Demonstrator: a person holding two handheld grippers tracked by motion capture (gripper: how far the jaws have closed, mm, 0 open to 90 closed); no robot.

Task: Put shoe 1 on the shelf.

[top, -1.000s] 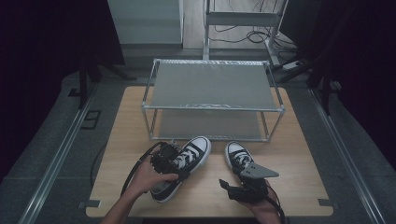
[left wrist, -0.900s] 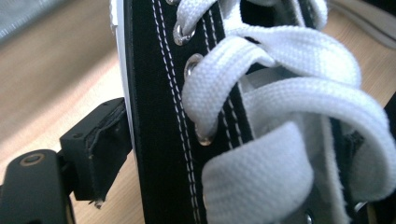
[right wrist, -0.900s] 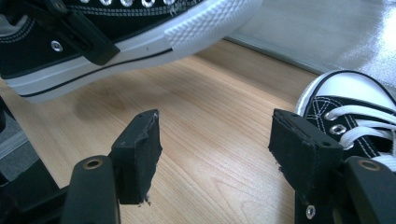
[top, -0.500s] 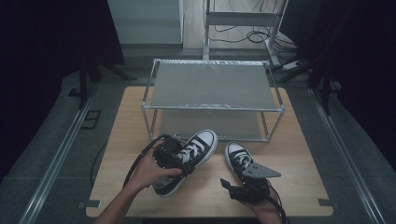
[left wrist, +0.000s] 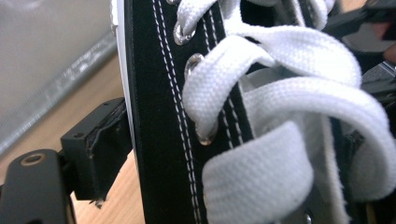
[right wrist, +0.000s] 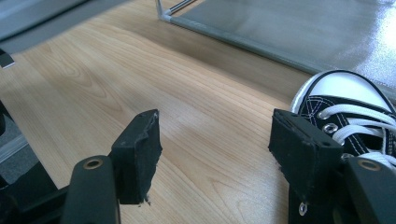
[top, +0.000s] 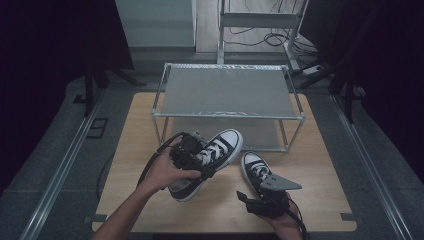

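Note:
A black high-top sneaker with white laces and toe cap is held off the table, toe toward the rack. My left gripper is shut on its laced side; in the left gripper view the black canvas and laces lie against one finger. A second matching sneaker stands on the table at the front right. My right gripper stands just behind that sneaker's heel end. Its pads are wide apart, holding nothing, with the sneaker's toe beside the right pad.
A two-tier metal rack with grey mesh shelves stands at the back of the wooden table. Its lower shelf lies just beyond the sneakers. Cables and stands lie on the floor behind.
My left gripper has lifted the sneaker and carried it forward and to the right, toward the rack. The right gripper and the second sneaker have stayed in place.

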